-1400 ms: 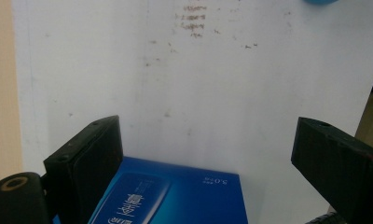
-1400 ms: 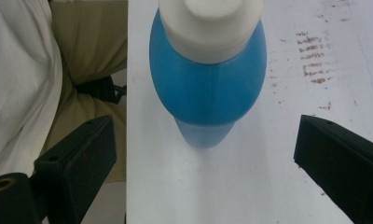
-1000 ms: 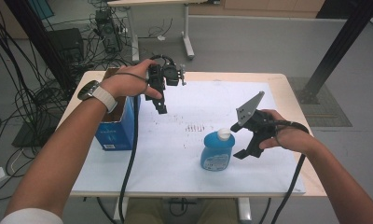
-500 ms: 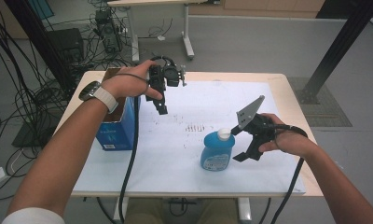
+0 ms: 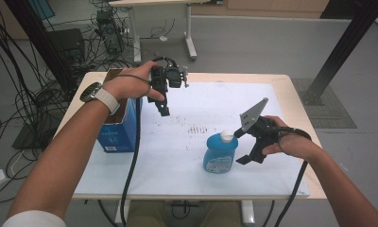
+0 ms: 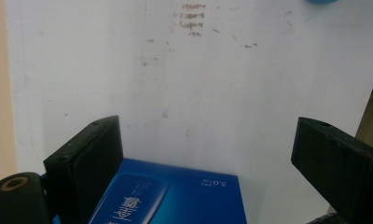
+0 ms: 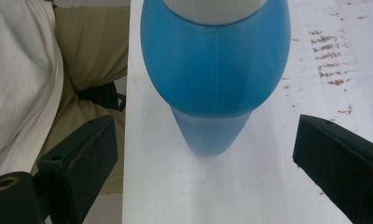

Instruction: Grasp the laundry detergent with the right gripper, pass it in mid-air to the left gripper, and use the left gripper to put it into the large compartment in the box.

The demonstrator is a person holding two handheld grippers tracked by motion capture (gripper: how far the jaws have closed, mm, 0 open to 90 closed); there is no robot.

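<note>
Table (image 5: 281,85) with white sheet (image 5: 215,94) on top, reddish smudges mid-sheet. Blue box (image 5: 116,132) at the left edge, top open; risk of a knock from the cable trailing off the left gripper (image 5: 164,101), held above the sheet with jaws wide apart and nothing between them. Blue bottle (image 5: 220,153) with white cap (image 5: 228,136) upright on the sheet front-centre, just beside the right gripper (image 5: 246,149), jaws spread wide, bottle ahead of them and untouched. Likely next: squeeze on the body. Round, narrow-based bottle, so a lopsided or high approach could tip it or push it toward the near edge; smooth plastic could slip out of a shallow bite.
</note>
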